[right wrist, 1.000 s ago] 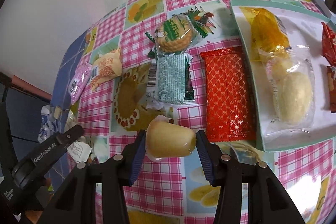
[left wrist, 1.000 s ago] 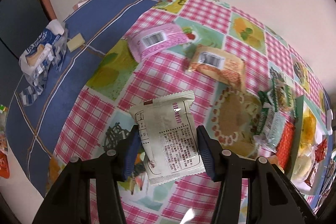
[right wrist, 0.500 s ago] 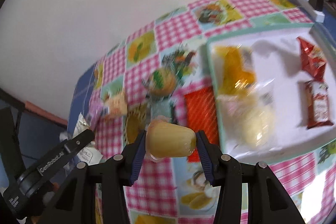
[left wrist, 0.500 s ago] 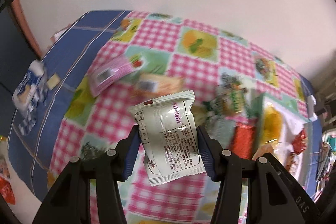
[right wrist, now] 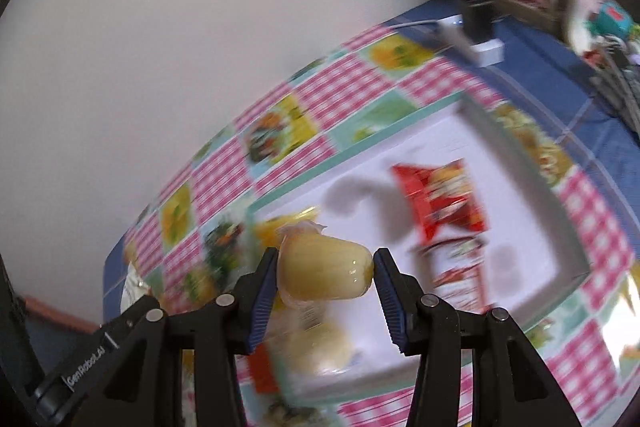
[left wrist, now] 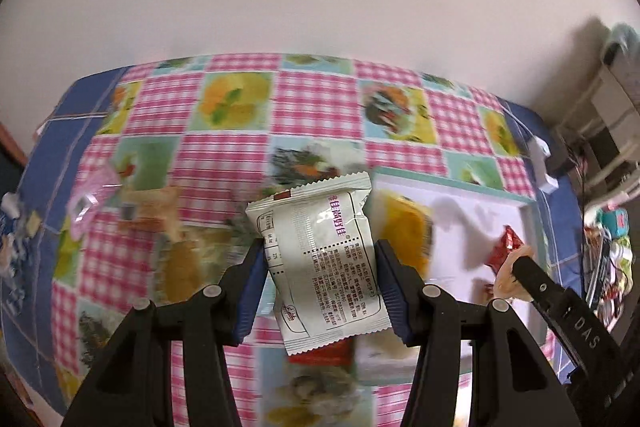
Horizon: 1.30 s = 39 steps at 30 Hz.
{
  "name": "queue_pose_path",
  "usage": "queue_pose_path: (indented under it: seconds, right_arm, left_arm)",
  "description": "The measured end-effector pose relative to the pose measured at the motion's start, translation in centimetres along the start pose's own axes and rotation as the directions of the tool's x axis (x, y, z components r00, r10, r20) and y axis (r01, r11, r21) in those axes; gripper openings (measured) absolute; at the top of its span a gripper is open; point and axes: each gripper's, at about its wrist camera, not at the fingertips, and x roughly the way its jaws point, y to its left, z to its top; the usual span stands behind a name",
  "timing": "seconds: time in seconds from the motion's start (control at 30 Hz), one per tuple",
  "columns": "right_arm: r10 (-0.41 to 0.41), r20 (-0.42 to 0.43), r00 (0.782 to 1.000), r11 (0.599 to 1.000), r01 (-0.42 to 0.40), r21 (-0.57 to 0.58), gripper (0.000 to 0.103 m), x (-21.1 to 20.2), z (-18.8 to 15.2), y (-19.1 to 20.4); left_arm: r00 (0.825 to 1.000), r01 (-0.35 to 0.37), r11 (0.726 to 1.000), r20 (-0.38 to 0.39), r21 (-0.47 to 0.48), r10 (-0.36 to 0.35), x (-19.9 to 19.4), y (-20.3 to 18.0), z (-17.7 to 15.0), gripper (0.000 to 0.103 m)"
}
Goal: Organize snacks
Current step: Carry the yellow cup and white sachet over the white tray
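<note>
Left wrist view: the left gripper [left wrist: 320, 291] is clenched on a white snack packet [left wrist: 322, 263], held upright above the desk [left wrist: 240, 99]; the white tray [left wrist: 472, 211] lies ahead and to the right. Right wrist view: the right gripper [right wrist: 326, 283] is clamped on a yellow jelly cup [right wrist: 324, 273], its long axis crosswise between the jaws, directly over the tray's [right wrist: 568, 247] near part, so this hand is judged nearer.

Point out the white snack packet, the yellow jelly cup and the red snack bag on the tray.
white snack packet [left wrist: 324, 259], left wrist view, middle of its printed back.
yellow jelly cup [right wrist: 326, 273], right wrist view, middle of its side wall.
red snack bag [right wrist: 442, 199], right wrist view, centre of its front.
</note>
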Motion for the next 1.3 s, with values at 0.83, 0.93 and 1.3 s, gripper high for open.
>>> queue_pose_path:
  seconds: [0.83, 0.93, 1.3]
  right_arm:
    - [-0.212, 0.012, 0.977, 0.961, 0.207, 0.182, 0.05, 0.1, 3.2, -10.8]
    - [-0.222, -0.007, 0.975, 0.958, 0.219, 0.186, 0.05, 0.6, 3.1, -11.1]
    - [-0.253, -0.047, 0.966, 0.95, 0.258, 0.177, 0.05, 1.7, 2.7, -11.3]
  left_arm:
    - [0.997, 0.042, 0.988, -0.074, 0.149, -0.031, 5.1, -11.0, -1.6, 0.055]
    - [0.996, 0.041, 0.988, -0.086, 0.149, -0.029, 5.7, -11.1, -1.7, 0.055]
    - [0.994, 0.049, 0.987, -0.104, 0.155, -0.033, 6.3, -11.6, -2.0, 0.056]
